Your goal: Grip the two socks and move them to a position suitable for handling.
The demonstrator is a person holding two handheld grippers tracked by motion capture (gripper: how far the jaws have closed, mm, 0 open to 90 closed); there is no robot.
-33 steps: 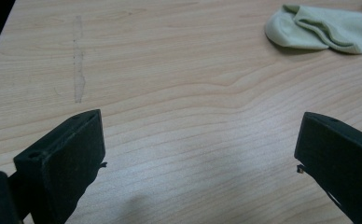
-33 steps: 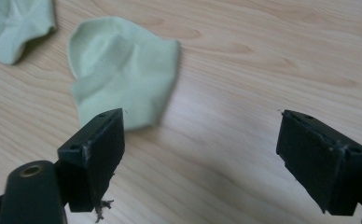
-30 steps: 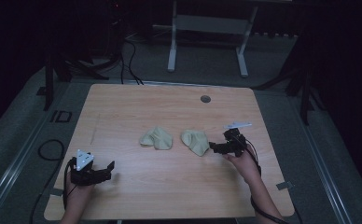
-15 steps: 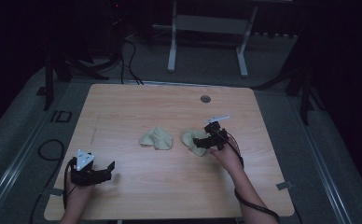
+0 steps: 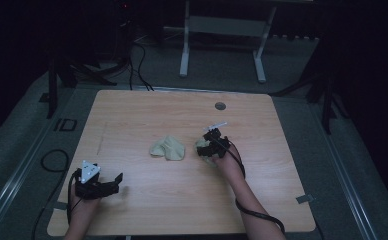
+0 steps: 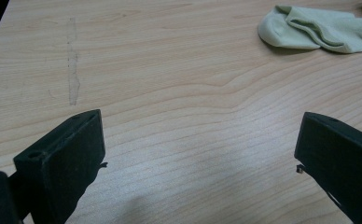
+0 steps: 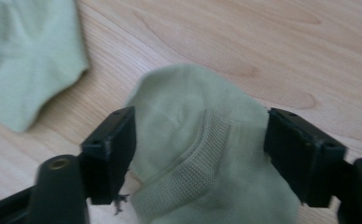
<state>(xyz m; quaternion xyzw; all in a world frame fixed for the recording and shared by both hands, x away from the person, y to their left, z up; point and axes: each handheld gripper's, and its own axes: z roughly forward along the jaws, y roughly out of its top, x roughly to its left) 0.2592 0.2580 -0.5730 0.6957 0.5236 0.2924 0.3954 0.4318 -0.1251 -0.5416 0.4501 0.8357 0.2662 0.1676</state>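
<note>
Nearest the person, the left gripper (image 5: 113,183) rests low on the light wooden table (image 5: 147,110) at its near left corner, jaws spread wide with nothing between them; in the left gripper view bare woodgrain lies between the black jaws.

Farther in, right of centre, the right gripper (image 7: 200,154) is down over a pale green knitted sock (image 7: 202,154), jaws apart and straddling it, one on each side of the ribbed cuff, not yet clamped. To grip well, I judge the jaws should close across the cuff's thicker ribbing, low enough to catch both layers, and then lift straight up.

Just beside it, towards the table's middle, lies a second pale green crumpled sock (image 5: 168,148), apart from the first. Lifting without dragging sideways should leave it undisturbed.
</note>
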